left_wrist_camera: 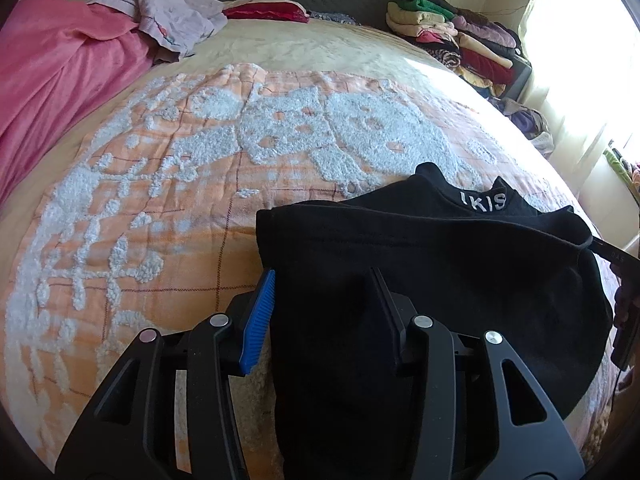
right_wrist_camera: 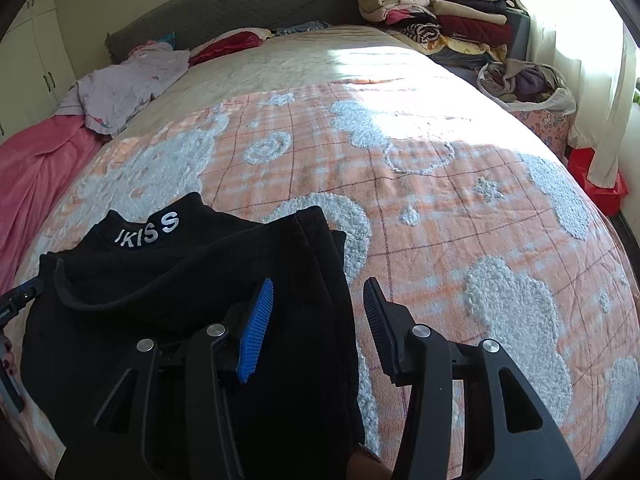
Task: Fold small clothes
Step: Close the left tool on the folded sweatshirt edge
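A small black garment [left_wrist_camera: 420, 248] with white collar lettering lies partly folded on the orange and white bedspread [left_wrist_camera: 160, 208]. My left gripper [left_wrist_camera: 324, 280] is open, its jaws straddling the garment's left edge. In the right wrist view the garment [right_wrist_camera: 180, 264] lies at the lower left. My right gripper [right_wrist_camera: 318, 292] is open over the garment's right edge, the blue finger [right_wrist_camera: 256, 328] above the cloth and the black finger [right_wrist_camera: 378, 320] over the bedspread [right_wrist_camera: 460, 208]. The tip of the left gripper shows at the left edge of that view.
A pink blanket [left_wrist_camera: 52, 92] and a crumpled lilac garment [left_wrist_camera: 172, 16] lie at the far left of the bed. A stack of folded clothes [right_wrist_camera: 440, 12] stands at the far right corner. A basket of clothes [right_wrist_camera: 528, 88] sits beside the bed by the curtain.
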`<state>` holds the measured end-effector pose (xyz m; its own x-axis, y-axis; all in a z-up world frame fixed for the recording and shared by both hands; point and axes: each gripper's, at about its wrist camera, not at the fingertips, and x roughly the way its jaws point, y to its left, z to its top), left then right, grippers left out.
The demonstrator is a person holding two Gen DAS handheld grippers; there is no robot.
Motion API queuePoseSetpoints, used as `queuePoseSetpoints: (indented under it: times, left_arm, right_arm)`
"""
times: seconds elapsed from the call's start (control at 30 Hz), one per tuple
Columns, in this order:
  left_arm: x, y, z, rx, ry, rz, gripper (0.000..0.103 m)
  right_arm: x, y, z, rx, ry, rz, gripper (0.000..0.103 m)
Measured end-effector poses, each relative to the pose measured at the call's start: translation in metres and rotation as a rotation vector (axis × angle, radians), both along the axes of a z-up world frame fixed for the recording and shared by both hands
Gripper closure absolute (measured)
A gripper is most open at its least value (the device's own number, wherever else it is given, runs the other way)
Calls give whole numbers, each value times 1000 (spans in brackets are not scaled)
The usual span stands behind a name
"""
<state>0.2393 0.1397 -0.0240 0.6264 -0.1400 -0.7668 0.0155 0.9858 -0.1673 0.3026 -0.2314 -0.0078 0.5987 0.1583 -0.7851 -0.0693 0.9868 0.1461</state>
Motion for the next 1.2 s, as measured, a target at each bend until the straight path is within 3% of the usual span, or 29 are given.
queuePoseSetpoints:
  times: [0.07, 0.1, 0.17, 0.3, 0.5, 0.63, 0.73, 0.87, 1.0, 1.1, 1.2]
  left_arm:
    - [1, -3, 0, 19, -6, -6, 79]
    - [1, -4, 1, 26, -11, -6, 82]
    - [-1, -7, 5, 54, -23, -12, 91]
    - [-3, -8, 15, 100, -53, -33, 99]
    - [-4, 1, 36, 50, -107, -30, 100]
    - [0, 8, 33, 34, -111, 2, 103]
    - [7, 12, 18, 16, -65, 15, 103]
    - [8, 12, 10, 24, -43, 15, 98]
    - [6, 15, 19, -17, -65, 17, 97]
    - [7, 12, 17, -25, -65, 0, 89]
    - [9, 4, 11, -9, -55, -15, 88]
  right_arm:
    - [3, 0, -3, 4, 10, 10, 60]
    - [3, 0, -5, 13, 13, 13, 76]
    - [1, -2, -4, 43, 12, 15, 83]
    - [-7, -11, 5, 92, -17, -3, 96]
    - [-10, -34, 25, 184, -69, -47, 96]
    - [-1, -45, 13, 236, -30, -92, 96]
    - [6, -41, -7, 210, 19, -111, 95]
    - [-1, -41, -5, 173, -8, -120, 80]
    - [-2, -41, 9, 146, -59, -99, 77]
    - [6, -34, 7, 106, -47, -73, 77]
    - [15, -29, -1, 81, -22, -62, 77]
